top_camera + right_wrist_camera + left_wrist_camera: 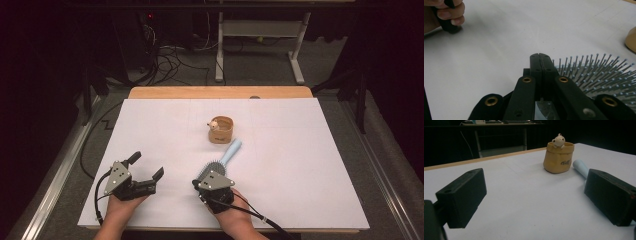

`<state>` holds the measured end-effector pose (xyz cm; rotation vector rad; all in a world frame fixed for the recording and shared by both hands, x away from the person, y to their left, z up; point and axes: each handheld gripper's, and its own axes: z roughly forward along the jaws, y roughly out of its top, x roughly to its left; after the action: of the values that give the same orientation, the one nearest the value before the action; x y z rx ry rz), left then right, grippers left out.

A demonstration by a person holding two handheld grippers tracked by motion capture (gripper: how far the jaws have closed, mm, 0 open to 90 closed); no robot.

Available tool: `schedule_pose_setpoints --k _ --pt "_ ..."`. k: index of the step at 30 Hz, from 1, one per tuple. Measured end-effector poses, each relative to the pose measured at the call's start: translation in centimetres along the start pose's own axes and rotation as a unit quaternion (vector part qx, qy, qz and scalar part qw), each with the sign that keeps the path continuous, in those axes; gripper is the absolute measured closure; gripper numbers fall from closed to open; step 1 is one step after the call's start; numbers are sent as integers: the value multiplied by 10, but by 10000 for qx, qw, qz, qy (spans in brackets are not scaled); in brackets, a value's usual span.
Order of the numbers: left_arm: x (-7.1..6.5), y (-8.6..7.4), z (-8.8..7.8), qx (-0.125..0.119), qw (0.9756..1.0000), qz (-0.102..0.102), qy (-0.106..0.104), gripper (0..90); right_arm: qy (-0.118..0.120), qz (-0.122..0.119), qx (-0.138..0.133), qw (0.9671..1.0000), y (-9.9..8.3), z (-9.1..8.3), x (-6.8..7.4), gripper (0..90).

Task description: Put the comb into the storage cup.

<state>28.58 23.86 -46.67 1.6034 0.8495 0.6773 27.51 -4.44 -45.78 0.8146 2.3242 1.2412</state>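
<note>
A light blue hairbrush (229,152) lies bristles up on the white table (300,150), its handle pointing at a small tan pouch (221,131). A cream toy figure (213,125) peeks over the pouch's rim. My right gripper (197,183) is shut at the near left edge of the brush head; in the right gripper view (540,65) its jaws meet with nothing visible between them, bristles (594,72) just to the right. My left gripper (146,166) stands open over bare table, left of the brush. Ahead of it are the pouch (558,160), toy (559,140) and brush handle (580,166).
The table's wooden back edge (220,92) runs behind the pouch. Beyond it stand desk legs (219,60) and loose cables (165,60) on the floor. The left hand (449,12) shows at the upper left of the right gripper view.
</note>
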Motion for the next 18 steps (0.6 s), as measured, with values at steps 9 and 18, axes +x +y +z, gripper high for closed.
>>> schedule_pose_setpoints --k 9,18 --pt "-1 0 0 -5 10000 5 -27 50 -199 38 15 9998 -9 -17 -13 900" --pt "-2 0 0 -2 10000 8 -45 51 -419 -28 32 9991 -21 -36 -25 900"
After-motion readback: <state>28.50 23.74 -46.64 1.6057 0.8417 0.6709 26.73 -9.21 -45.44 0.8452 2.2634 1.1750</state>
